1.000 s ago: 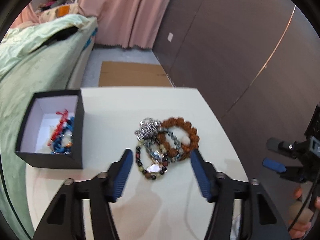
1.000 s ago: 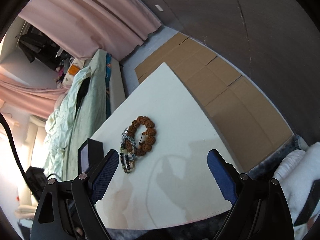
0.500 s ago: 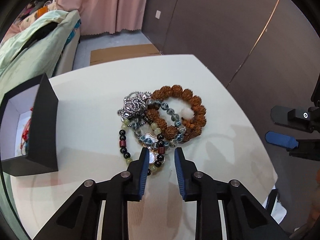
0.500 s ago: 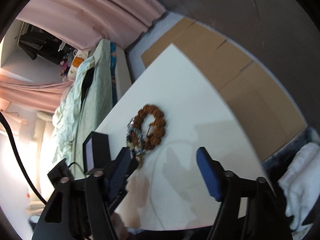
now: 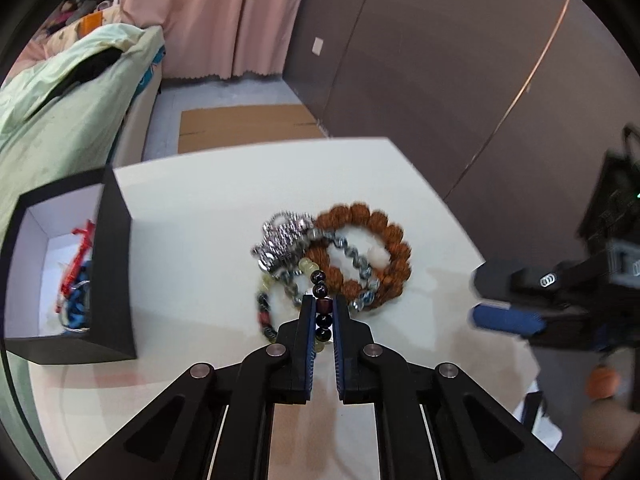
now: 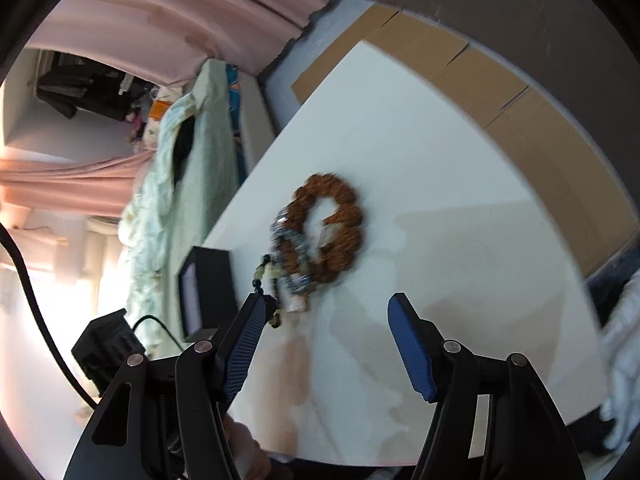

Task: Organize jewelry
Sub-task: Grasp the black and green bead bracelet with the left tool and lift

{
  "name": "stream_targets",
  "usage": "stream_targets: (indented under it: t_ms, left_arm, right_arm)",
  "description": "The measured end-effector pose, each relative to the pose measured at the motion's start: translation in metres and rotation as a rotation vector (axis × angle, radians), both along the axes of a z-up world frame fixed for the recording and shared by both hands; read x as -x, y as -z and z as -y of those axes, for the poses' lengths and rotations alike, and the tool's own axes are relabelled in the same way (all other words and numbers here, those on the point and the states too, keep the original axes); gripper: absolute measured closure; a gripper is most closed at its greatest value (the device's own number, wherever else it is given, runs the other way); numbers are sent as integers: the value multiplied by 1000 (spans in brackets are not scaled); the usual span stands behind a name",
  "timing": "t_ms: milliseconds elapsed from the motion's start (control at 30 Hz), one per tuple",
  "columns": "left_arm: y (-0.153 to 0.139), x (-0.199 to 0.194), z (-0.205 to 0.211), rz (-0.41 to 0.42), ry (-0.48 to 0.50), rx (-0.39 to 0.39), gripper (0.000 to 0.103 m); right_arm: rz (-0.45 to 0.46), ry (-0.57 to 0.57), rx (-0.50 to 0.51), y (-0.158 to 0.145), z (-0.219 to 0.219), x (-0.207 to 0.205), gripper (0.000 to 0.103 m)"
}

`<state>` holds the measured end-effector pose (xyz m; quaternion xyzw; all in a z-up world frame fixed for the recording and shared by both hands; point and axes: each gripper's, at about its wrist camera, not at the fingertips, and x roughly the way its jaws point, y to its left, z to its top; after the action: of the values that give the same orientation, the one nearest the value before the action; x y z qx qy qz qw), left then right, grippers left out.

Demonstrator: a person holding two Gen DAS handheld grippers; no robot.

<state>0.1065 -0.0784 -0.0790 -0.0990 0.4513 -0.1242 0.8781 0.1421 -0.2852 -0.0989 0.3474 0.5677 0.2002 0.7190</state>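
left tool: closing on the mixed-bead bracelet, pinching its dark beads at the near edge of the pile.
right tool: hanging wide apart above the desk, gripping nothing.
pile: lying mid-desk, the bracelet tangling with the silver chain and brown bead bracelet.
box: sitting open at the left, already holding pieces.
doing it well: lifting slowly so only one strand is coming free, then carrying it over the box before releasing.

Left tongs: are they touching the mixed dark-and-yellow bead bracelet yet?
Touching. The left wrist view shows the left tongs closed on the mixed dark-and-yellow bead bracelet, both blue pads pressed against its beads, no gap visible.
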Motion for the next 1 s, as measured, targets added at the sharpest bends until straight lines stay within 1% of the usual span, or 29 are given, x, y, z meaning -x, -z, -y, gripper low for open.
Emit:
stream_targets:
  t_ms: [33,100,167,233,300,633,800,1000]
  left_arm:
    - [-3,1,-4,3,-6,15,95]
    - [-8,2,-11,8,-18,38,95]
    - [-14,4,-16,19,-27,45,95]
    - [-19,7,-20,28,-32,53,95]
    - [-24,8,-24,38,-38,62,95]
    - [-38,15,-46,71,-70,91,95]
    - [-41,15,-57,77,-89,102,95]
    - [-44,17,-62,88,-105,102,95]
  right_arm:
    - [-4,-7,-14,2,-4,-1,45]
    - [-7,-15,-23,4,-12,-1,48]
    - [-10,-21,-25,6,-19,-2,55]
    - [-15,-24,-36,9,-25,-3,64]
    - [-21,-23,-37,12,-30,-4,70]
    - [-49,-16,17,28,-54,-18,70]
    - [-43,-4,24,31,-53,-25,71]
    - [-60,6,39,36,-56,-28,71]
